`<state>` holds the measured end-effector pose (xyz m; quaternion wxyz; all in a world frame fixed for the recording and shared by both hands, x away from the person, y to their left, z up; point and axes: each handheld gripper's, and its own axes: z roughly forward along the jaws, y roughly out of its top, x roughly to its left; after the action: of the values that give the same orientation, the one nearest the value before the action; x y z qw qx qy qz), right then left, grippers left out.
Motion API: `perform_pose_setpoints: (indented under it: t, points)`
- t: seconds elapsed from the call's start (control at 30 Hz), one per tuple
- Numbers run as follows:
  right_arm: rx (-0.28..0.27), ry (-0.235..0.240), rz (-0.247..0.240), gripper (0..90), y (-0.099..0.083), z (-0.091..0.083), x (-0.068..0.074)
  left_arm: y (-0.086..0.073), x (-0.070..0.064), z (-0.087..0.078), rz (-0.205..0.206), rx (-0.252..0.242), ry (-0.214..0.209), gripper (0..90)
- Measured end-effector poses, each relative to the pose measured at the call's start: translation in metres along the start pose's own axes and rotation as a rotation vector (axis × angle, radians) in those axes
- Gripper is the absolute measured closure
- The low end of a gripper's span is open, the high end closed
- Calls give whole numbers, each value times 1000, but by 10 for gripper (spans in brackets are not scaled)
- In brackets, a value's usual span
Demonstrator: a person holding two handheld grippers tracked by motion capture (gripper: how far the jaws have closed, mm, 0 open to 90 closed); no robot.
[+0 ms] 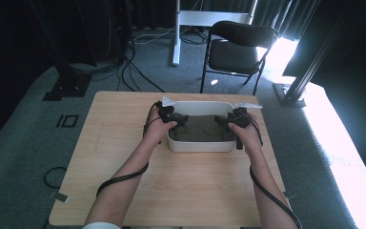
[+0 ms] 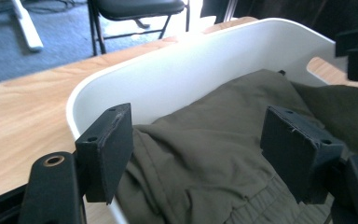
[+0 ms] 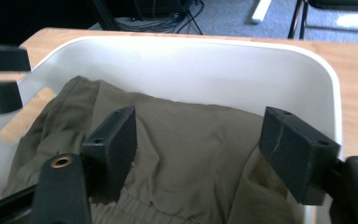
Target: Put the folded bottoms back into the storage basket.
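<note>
A white plastic tub (image 1: 200, 145) stands on the far middle of the wooden table (image 1: 124, 143), with an olive-green garment (image 1: 201, 128) bunched inside it. My left gripper (image 1: 180, 119) reaches in over the tub's left end and my right gripper (image 1: 222, 122) over its right end. In the left gripper view the gripper (image 2: 203, 151) is open, its jaws straddling a fold of the garment (image 2: 200, 140) beside the tub wall (image 2: 177, 65). In the right gripper view the gripper (image 3: 205, 147) is open too, wide over the garment (image 3: 191, 135) near the tub's rim (image 3: 335, 93).
A black folding chair (image 1: 238, 45) and a white stand leg (image 1: 176, 36) are on the carpet beyond the table. Cables (image 1: 133, 71) run over the floor at the back left. Bare tabletop lies in front of the tub and to its left.
</note>
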<state>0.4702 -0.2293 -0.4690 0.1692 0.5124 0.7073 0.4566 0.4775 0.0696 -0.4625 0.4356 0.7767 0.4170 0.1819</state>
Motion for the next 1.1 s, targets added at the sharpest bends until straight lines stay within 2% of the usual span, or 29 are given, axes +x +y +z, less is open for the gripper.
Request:
perform_pose_setpoints:
  t: [0.03,0.17,0.2,0.23,0.27,0.3,0.4,0.5,0.67,0.9,0.93,1.1]
  points:
    - [-2,-1,-16,255,0,-3,0,-1,-1,-1,-4,8,1,177]
    - [-45,22,-55,176,-1,-10,3,-6,-5,-8,5,-22,-8,175]
    - [-30,15,-36,176,-2,-12,5,-7,-6,-10,11,-31,-14,175]
    - [-5,7,-38,176,-3,-15,6,-8,-7,-12,30,-33,-18,175]
    - [-4,3,-73,176,-4,-16,7,-9,-8,-14,38,-35,-18,175]
    - [-5,9,-93,176,-5,-17,9,-10,-9,-16,42,-41,-11,175]
    - [-17,28,-98,176,-9,-20,14,-12,-13,-24,40,-81,-21,175]
    - [-41,20,-122,175,-11,-25,17,-14,-17,-32,46,-97,-13,175]
    - [-57,40,-142,153,-16,-32,20,-21,-21,-41,55,-104,-29,175]
    - [-49,23,-158,152,-23,-41,20,-32,-27,-48,44,-103,-52,175]
    - [-49,15,-174,152,-26,-44,20,-34,-28,-48,43,-99,-55,175]
    - [-56,1,-171,152,-33,-53,19,-41,-30,-53,28,-87,-54,175]
